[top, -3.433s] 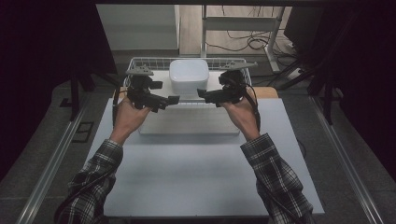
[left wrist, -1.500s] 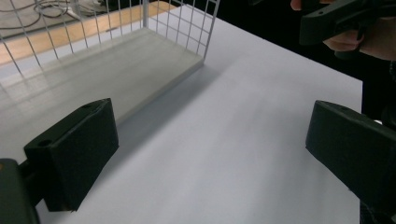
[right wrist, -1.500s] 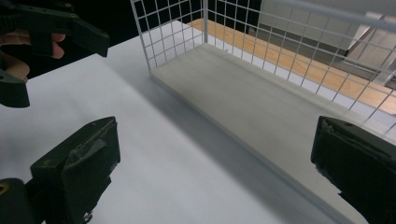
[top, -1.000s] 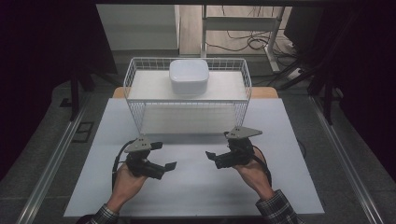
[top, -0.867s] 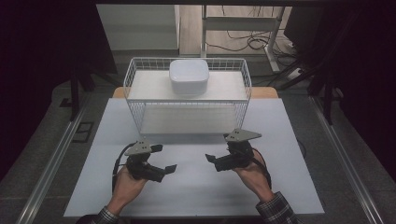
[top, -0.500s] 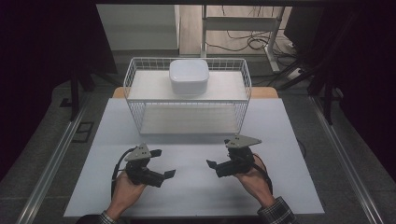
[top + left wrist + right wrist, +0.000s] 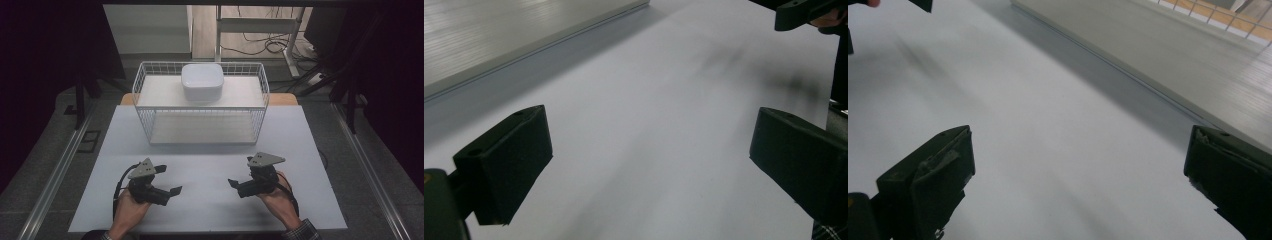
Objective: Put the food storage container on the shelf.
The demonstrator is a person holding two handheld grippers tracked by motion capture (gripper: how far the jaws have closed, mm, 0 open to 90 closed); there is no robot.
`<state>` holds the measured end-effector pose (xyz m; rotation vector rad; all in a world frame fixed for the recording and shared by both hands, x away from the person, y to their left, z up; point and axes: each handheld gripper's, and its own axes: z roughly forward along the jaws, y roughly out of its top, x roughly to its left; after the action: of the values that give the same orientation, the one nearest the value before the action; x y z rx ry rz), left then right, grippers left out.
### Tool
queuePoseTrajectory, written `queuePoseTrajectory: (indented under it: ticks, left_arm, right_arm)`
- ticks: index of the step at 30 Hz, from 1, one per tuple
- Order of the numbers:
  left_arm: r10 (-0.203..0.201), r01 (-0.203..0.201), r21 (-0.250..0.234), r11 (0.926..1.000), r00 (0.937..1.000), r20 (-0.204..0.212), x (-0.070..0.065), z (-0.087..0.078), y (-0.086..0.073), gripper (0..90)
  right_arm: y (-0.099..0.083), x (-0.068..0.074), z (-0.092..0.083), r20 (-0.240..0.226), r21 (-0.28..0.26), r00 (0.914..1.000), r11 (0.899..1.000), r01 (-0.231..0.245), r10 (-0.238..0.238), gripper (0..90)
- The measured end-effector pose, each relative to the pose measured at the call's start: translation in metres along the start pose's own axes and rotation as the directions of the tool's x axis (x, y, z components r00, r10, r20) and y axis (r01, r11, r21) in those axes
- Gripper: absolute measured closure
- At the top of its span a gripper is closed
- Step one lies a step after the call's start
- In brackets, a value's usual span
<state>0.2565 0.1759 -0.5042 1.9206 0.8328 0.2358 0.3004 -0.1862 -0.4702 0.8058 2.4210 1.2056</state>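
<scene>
White tabletop (image 7: 210, 150) lies bare under both wide-open grippers, left (image 7: 172, 191) and right (image 7: 233, 183), near edge; work looks finished, white bowl (image 7: 202, 82) resting atop far wire basket (image 7: 200, 120), nothing further needed.

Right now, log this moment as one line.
left gripper open, empty | right gripper open, empty | white square bowl atop white wire basket
</scene>
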Motion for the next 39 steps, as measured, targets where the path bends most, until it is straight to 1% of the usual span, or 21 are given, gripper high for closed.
queuePoseTrajectory:
  ticks: [1, 5, 13, 19, 21, 25, 27, 28, 29, 30, 31, 33, 39]
  left_arm:
    - [-0.004, 0.004, 0.001, 1.0000, 0.9999, -0.011, 0.001, -0.004, -0.002, 2.9]
    - [-0.011, 0.011, -0.001, 0.9999, 0.9997, -0.021, 0.003, -0.009, -0.005, 2.8]
    - [-0.030, 0.030, -0.008, 0.9995, 0.9980, -0.055, 0.007, -0.026, -0.015, 2.8]
    - [-0.042, 0.042, -0.005, 0.9991, 0.9961, -0.078, 0.009, -0.033, -0.022, 2.8]
    - [-0.052, 0.053, 0.003, 0.9986, 0.9947, -0.089, 0.012, -0.036, -0.027, 2.8]
    - [-0.067, 0.069, 0.012, 0.9976, 0.9932, -0.096, 0.014, -0.038, -0.032, 2.8]
    - [-0.071, 0.073, 0.018, 0.9972, 0.9917, -0.107, 0.015, -0.041, -0.036, 2.8]
    - [-0.071, 0.073, 0.018, 0.9972, 0.9917, -0.107, 0.015, -0.041, -0.036, 2.8]
    - [-0.070, 0.073, 0.021, 0.9971, 0.9904, -0.119, 0.015, -0.044, -0.038, 2.8]
    - [-0.070, 0.073, 0.021, 0.9971, 0.9904, -0.119, 0.015, -0.044, -0.038, 2.8]
    - [-0.071, 0.074, 0.022, 0.9970, 0.9895, -0.126, 0.016, -0.045, -0.040, 2.8]
    - [-0.076, 0.080, 0.022, 0.9966, 0.9882, -0.133, 0.017, -0.048, -0.042, 2.8]
    - [-0.093, 0.097, 0.019, 0.9951, 0.9827, -0.160, 0.020, -0.058, -0.051, 2.8]
  right_arm:
    - [-0.002, 0.000, -0.002, 0.003, 0.000, 1.0000, 1.000, -0.005, 0.005, 0.0]
    - [-0.007, -0.002, -0.009, 0.015, -0.001, 0.9998, 1.000, -0.014, 0.014, 0.0]
    - [-0.019, -0.007, -0.022, 0.039, -0.005, 0.9985, 0.999, -0.037, 0.037, 0.0]
    - [-0.028, -0.011, -0.030, 0.063, 0.003, 0.9968, 0.999, -0.049, 0.048, 0.0]
    - [-0.033, -0.014, -0.035, 0.076, 0.007, 0.9952, 0.998, -0.062, 0.061, 0.0]
    - [-0.039, -0.016, -0.040, 0.094, 0.005, 0.9930, 0.997, -0.073, 0.072, 0.0]
    - [-0.044, -0.018, -0.044, 0.112, 0.007, 0.9905, 0.997, -0.081, 0.080, 0.0]
    - [-0.044, -0.018, -0.044, 0.112, 0.007, 0.9905, 0.997, -0.081, 0.080, 0.0]
    - [-0.048, -0.020, -0.047, 0.122, 0.009, 0.9887, 0.996, -0.089, 0.087, 0.0]
    - [-0.048, -0.020, -0.047, 0.122, 0.009, 0.9887, 0.996, -0.089, 0.087, 0.0]
    - [-0.052, -0.021, -0.050, 0.132, 0.012, 0.9863, 0.995, -0.101, 0.098, 0.0]
    - [-0.053, -0.022, -0.051, 0.136, 0.013, 0.9857, 0.995, -0.103, 0.100, 0.0]
    - [-0.063, -0.024, -0.057, 0.158, 0.027, 0.9805, 0.992, -0.123, 0.117, 0.0]
